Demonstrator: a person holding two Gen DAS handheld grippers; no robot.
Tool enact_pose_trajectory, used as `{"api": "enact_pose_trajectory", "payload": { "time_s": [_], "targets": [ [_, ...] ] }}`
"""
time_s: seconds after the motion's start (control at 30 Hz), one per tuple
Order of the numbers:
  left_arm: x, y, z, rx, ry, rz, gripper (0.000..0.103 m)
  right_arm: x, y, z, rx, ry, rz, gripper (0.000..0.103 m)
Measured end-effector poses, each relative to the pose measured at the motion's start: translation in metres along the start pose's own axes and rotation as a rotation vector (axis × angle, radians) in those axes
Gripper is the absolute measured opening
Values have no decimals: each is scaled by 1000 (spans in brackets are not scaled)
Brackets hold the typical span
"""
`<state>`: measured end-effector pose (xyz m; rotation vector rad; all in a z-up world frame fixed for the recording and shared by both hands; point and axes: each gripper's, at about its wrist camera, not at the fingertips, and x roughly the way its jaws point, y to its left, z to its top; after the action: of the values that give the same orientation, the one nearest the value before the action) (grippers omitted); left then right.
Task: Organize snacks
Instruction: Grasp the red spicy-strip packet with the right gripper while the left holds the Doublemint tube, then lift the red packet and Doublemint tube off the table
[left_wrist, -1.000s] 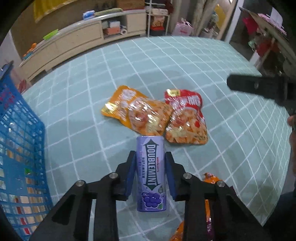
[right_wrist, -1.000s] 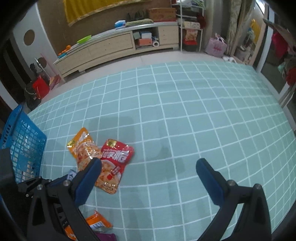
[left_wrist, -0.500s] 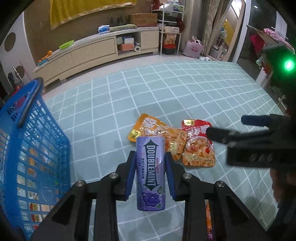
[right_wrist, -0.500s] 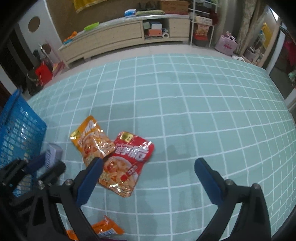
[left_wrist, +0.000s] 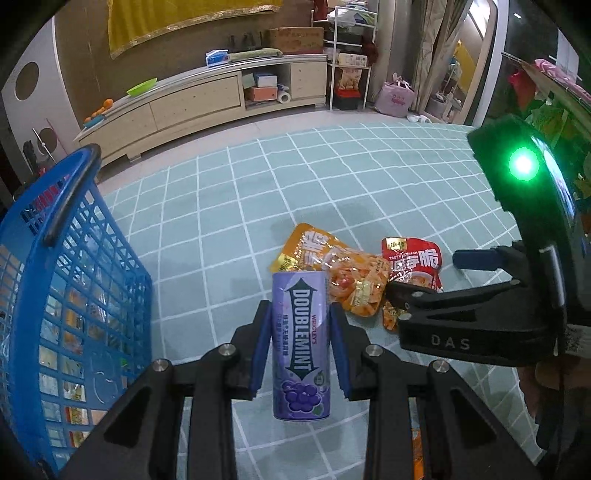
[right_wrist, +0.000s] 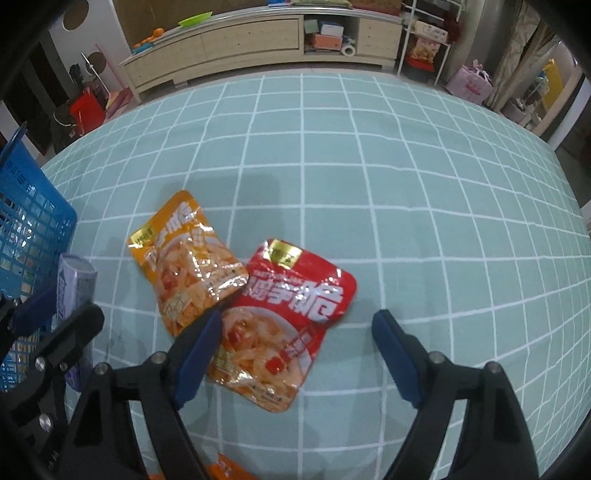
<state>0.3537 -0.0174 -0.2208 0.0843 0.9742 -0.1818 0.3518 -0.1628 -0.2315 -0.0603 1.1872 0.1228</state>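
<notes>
1. At the far left stands a blue basket (left_wrist: 55, 280) with a mesh wall and a dark handle. Packets show through the mesh, too blurred to name. It rests on the worktop (left_wrist: 332, 177), which wears a teal cloth with a white grid.
2. Just right of the basket, the left tool (left_wrist: 300, 345) pinches a purple Doublemint can (left_wrist: 300, 343) between its blue pads, one pad on each side of the can's middle. The can stands upright in the grip, lifted clear of the cloth, its lettering facing the camera.
3. Beyond the can, lying flat on the cloth, is an orange snack pouch (right_wrist: 188, 258). In the left wrist view the can hides its near corner.
4. To the right of that lies a red snack pouch (right_wrist: 291, 314), its upper left edge tucked just under or against the orange one; which overlaps I cannot tell.
5. The right tool (right_wrist: 295, 350) hangs over the red pouch, pointing steeply down. Its jaws stand wide and are closing. The pouch's lower half lies between the fingers, the left pad over its left edge, the right pad well apart from it over bare cloth. Neither pad presses on the pouch.
6. At the bottom edge of the right wrist view another orange packet (right_wrist: 225, 467) peeks out, mostly hidden by the tool's frame.
</notes>
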Motion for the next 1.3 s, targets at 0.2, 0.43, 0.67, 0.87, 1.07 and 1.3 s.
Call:
{"api": "enact_pose_trajectory", "payload": {
  "time_s": [0.2, 0.43, 0.67, 0.87, 1.07, 1.3],
  "targets": [
    [1, -4, -2, 10, 3, 4, 28, 3, 14, 1, -51, -10, -14, 87],
    [2, -2, -1, 11, 8, 9, 28, 2, 19, 0, -87, -20, -8, 82],
    [2, -1, -1, 10, 7, 15, 28, -5, 30, -10, -159, -44, 29, 48],
    [6, 0, -4, 11, 22, 5, 28, -9, 22, -19, -152, -56, 91, 37],
    [5, 3, -2, 1, 13, -16, 28, -23, 19, -22, -146, -91, 106, 35],
    [-6, -5, 2, 8, -22, -43, 28, -59, 15, -19, -144, -189, 100, 36]
  ]
}}
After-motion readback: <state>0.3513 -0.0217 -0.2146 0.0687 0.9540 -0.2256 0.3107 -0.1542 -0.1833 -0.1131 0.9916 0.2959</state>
